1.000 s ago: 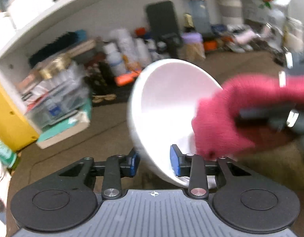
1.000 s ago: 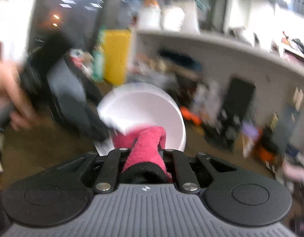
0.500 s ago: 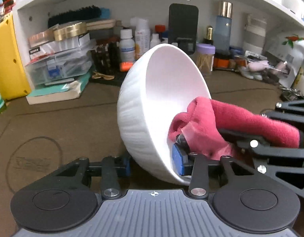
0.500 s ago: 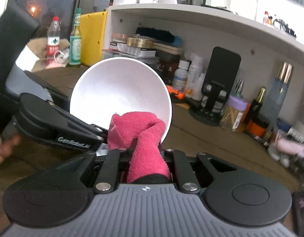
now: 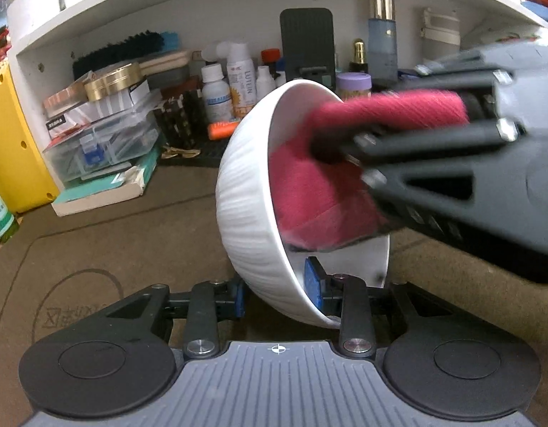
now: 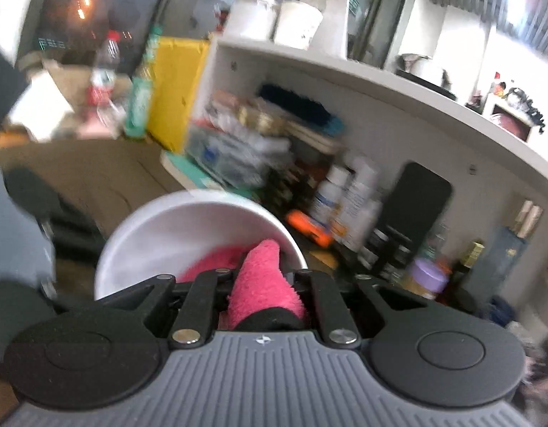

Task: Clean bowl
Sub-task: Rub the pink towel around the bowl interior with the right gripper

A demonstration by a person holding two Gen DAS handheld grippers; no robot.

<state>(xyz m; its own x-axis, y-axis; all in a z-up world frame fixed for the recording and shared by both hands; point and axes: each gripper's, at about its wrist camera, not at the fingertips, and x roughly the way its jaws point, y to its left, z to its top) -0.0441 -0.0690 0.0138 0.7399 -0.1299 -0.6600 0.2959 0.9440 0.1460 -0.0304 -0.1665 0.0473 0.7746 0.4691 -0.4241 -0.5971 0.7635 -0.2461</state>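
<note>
A white ribbed bowl hangs tilted on its side above the brown mat, its mouth turned right. My left gripper is shut on the bowl's lower rim, one blue pad inside and one outside. A pink cloth fills the bowl's hollow, pressed there by my right gripper, which comes in blurred from the right. From the right wrist, the bowl opens toward me and the cloth sits pinched between the shut right gripper fingers.
A white shelf unit runs along the back, crowded with bottles, plastic boxes, a brush and a dark phone stand. A yellow container stands at the left. The brown mat lies below the bowl.
The right gripper has shifted the pink cloth upward inside the bowl, from the lower rim toward the middle. The bowl stays pinched in the left gripper, about where it was.
</note>
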